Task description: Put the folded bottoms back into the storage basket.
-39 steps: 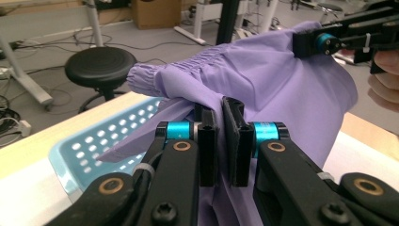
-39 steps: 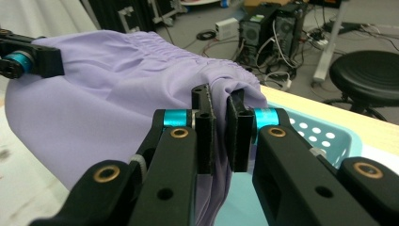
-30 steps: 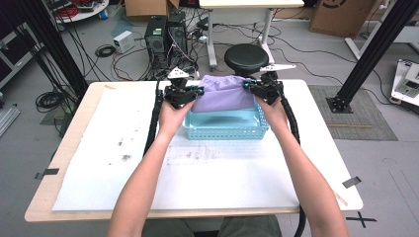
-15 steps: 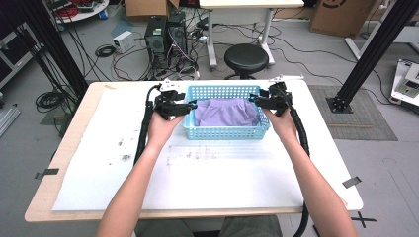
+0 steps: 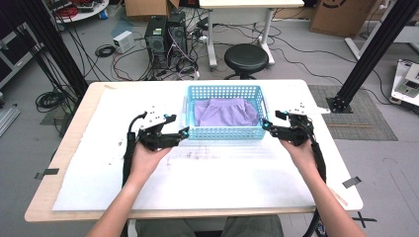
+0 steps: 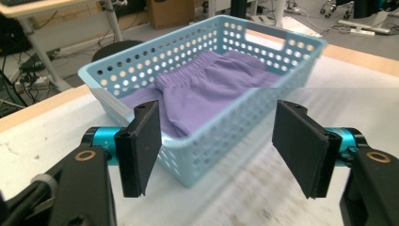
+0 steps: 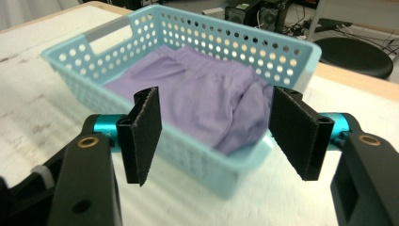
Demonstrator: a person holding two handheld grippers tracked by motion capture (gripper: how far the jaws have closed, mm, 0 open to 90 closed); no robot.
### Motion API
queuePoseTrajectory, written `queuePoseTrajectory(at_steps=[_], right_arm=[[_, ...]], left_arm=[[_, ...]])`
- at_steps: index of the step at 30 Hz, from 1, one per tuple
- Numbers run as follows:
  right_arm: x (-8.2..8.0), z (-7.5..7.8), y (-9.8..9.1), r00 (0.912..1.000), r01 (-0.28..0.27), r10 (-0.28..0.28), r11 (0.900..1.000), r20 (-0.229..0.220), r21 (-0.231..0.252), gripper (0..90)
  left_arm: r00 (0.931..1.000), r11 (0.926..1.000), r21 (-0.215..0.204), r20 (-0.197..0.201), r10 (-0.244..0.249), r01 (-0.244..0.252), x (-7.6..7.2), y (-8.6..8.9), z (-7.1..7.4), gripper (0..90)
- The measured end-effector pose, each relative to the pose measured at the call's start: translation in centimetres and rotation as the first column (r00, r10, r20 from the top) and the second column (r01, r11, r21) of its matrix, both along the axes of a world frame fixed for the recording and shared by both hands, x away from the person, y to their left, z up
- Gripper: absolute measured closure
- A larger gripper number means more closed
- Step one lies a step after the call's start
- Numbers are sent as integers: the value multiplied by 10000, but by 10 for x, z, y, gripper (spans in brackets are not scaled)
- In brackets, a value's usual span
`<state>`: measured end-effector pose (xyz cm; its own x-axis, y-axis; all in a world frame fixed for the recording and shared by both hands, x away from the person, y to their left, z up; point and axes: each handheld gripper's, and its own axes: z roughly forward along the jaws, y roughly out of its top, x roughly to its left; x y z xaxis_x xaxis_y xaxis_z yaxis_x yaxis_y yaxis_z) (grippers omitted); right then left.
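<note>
A light blue perforated basket [image 5: 225, 132] stands on the far middle of the table with a purple cloth [image 5: 226, 112] lying crumpled inside it. My left gripper [image 5: 184, 132] hovers just off the basket's near left corner, and my right gripper [image 5: 265, 125] just off its near right corner. Both point inward at the basket. Both pairs of jaws have just been opening and stand wide apart with nothing between them. The left gripper view shows my left gripper [image 6: 219, 127] facing the basket [image 6: 207, 52] and the cloth [image 6: 207, 89]. The right gripper view shows my right gripper [image 7: 216, 117] before the basket [image 7: 226, 44] and the cloth [image 7: 197, 101].
A white sheet [image 5: 207, 173] covers the wooden table, faintly smudged in front of the basket. Behind the table are a black stool [image 5: 246, 58], computer towers [image 5: 165, 32] and loose cables on the floor. Black frame posts [image 5: 368, 54] stand at either side.
Both grippers held the purple cloth above the basket, then let it go into the basket. Their jaws opened, and both hands drew back toward me and apart.
</note>
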<state>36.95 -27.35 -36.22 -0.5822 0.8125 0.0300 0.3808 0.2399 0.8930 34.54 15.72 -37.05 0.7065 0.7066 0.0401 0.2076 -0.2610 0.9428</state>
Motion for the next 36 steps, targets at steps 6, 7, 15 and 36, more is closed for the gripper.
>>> queuePoseTrajectory(at_steps=[6, 7, 15, 36], right_arm=[[-26, -18, -10, 10000, -3, 3, 9997, -26, 231, 339], [-30, -21, -11, 10000, 23, -21, 9995, -37, 319, 329], [-55, -42, -20, 9996, 184, -194, 9986, 198, 496, 309], [-65, -63, -16, 9992, 175, -163, 9992, 366, -354, 272]], left_arm=[[9998, 9996, 212, -2, -180, 180, -25, 1, -16, 310], [9999, 9995, 282, 18, -140, 140, -28, 1, -19, 310], [9997, 9998, 166, 246, -97, 93, -44, 10, -36, 310], [9998, 9990, 422, 94, -166, 162, -46, 11, -58, 298]])
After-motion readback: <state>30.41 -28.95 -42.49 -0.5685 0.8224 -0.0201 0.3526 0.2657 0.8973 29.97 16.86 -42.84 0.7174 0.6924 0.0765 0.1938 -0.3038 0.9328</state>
